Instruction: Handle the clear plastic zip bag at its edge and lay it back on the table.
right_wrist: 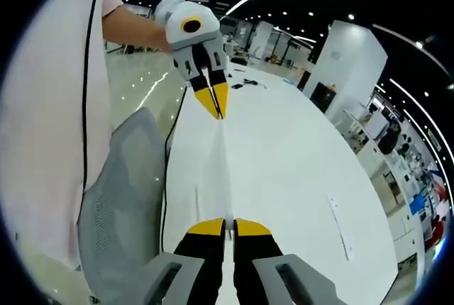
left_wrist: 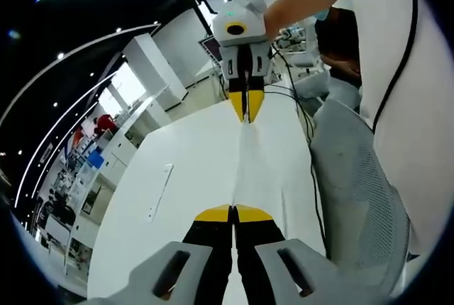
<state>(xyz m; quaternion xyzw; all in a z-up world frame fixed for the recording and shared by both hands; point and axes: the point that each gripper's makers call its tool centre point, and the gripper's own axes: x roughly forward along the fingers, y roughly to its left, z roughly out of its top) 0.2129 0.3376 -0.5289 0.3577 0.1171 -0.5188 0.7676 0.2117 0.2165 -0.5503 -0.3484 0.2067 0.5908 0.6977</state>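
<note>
Left tool (left_wrist: 233,213): its body runs off the lower edge of the left gripper view. The clear bag (left_wrist: 241,156), stretched edge-on between the two tools above the tabletop (left_wrist: 184,170), is nearly invisible against that white surface; its outline, zip and contents cannot be told. Its corners are hidden inside the closed jaws at each end. Right tool (left_wrist: 247,110): the hand holding it is covered by its housing. The flat strip (left_wrist: 160,191) left of the bag is too small to identify. In the right gripper view, the grey mesh chair (right_wrist: 117,206) beside the tabletop is cut by the lower edge.
</note>
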